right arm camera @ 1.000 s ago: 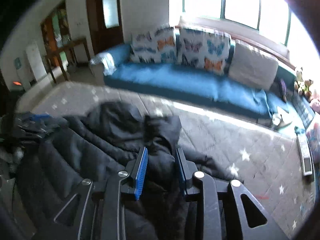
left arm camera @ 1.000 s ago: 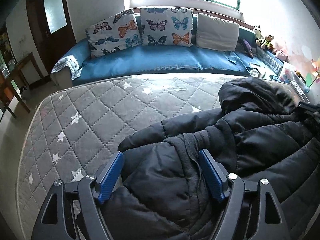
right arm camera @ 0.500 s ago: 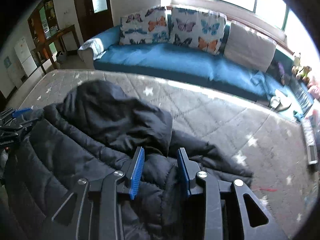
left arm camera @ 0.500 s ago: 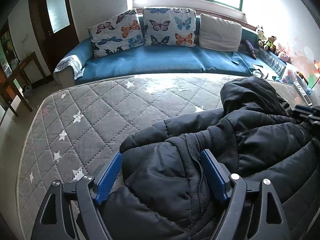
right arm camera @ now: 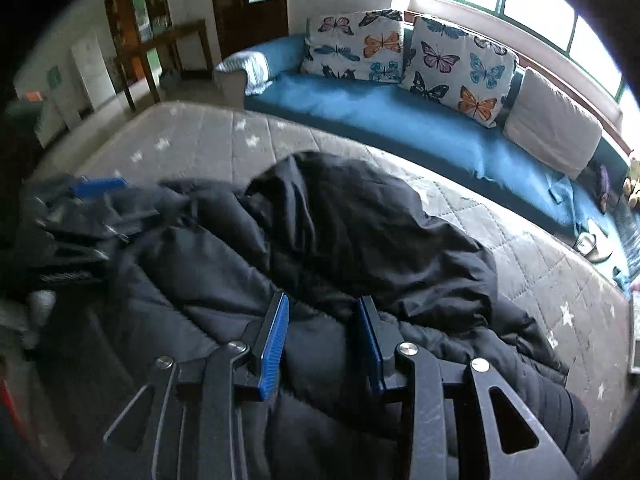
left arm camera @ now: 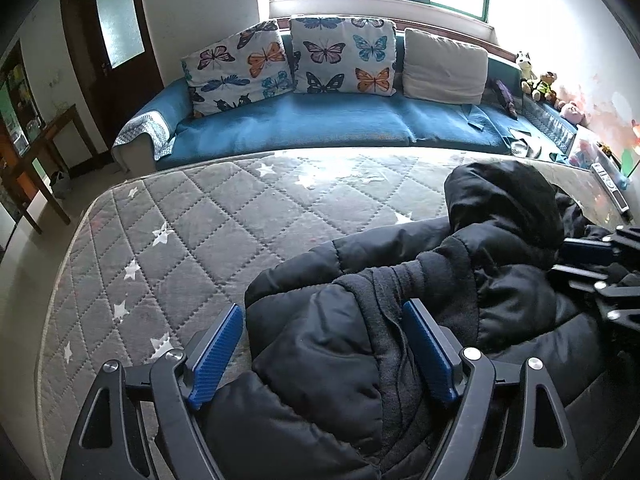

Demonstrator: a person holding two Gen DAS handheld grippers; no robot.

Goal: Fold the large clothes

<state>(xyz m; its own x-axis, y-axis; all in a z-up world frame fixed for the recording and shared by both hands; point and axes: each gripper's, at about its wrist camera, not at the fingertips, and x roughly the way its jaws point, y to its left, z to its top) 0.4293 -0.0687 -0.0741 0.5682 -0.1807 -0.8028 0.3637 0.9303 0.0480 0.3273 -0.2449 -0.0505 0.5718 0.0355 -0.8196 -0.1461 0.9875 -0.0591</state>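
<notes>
A black hooded puffer jacket point(left arm camera: 460, 280) lies bunched on a grey star-quilted mattress point(left arm camera: 200, 232). My left gripper point(left arm camera: 322, 344) is wide open, its blue pads either side of a folded sleeve and knit cuff point(left arm camera: 384, 304). My right gripper point(right arm camera: 322, 336) is open above the jacket point(right arm camera: 360, 232), with fabric between its blue pads; whether they touch it I cannot tell. The hood point(right arm camera: 320, 184) lies ahead of it. Each gripper shows at the other view's edge: the right one point(left arm camera: 600, 264) and the left one point(right arm camera: 96, 190).
A blue sofa point(left arm camera: 320, 120) with butterfly cushions point(left arm camera: 340, 60) runs along the mattress's far side. Remote controls point(left arm camera: 610, 192) lie at the right edge. A wooden table point(left arm camera: 36, 152) and door stand at far left. Bare mattress lies to the left.
The right gripper has opened from a narrow grip on the jacket and moved left over it. The left gripper stays wide open over the sleeve, almost unmoved.
</notes>
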